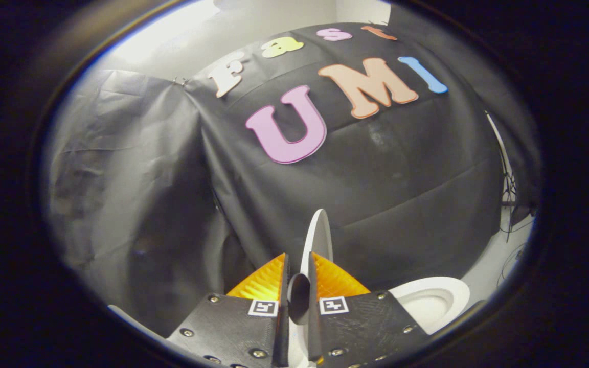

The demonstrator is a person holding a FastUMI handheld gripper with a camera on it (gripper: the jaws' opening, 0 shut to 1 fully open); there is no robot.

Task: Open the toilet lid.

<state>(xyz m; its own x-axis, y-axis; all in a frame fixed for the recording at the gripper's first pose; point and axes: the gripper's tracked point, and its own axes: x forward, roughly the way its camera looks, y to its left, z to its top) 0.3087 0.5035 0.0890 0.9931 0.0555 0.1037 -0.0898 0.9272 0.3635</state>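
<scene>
The gripper [298, 266] has its jaws pinched together on the free edge of the toilet lid [318, 236], which stands edge-on between them — a thin white plate lifted well up, close to upright, rising just beyond the fingertips. Below and to the right of the fingers lies the toilet seat [430, 300], its white ring and the bowl opening uncovered, so the lid looks most of the way open.

The lid reads as a rigid plastic shell — light for its size, smooth and rather slippery, stiff enough not to flex under the pinch. The rim is a sound place to hold it, since it is thin enough to fit the jaws and farthest from the hinge, which gives the most leverage. Judging from its tilt, little effort is needed now; the risk is the glossy edge sliding out and the lid dropping back onto the seat.
</scene>
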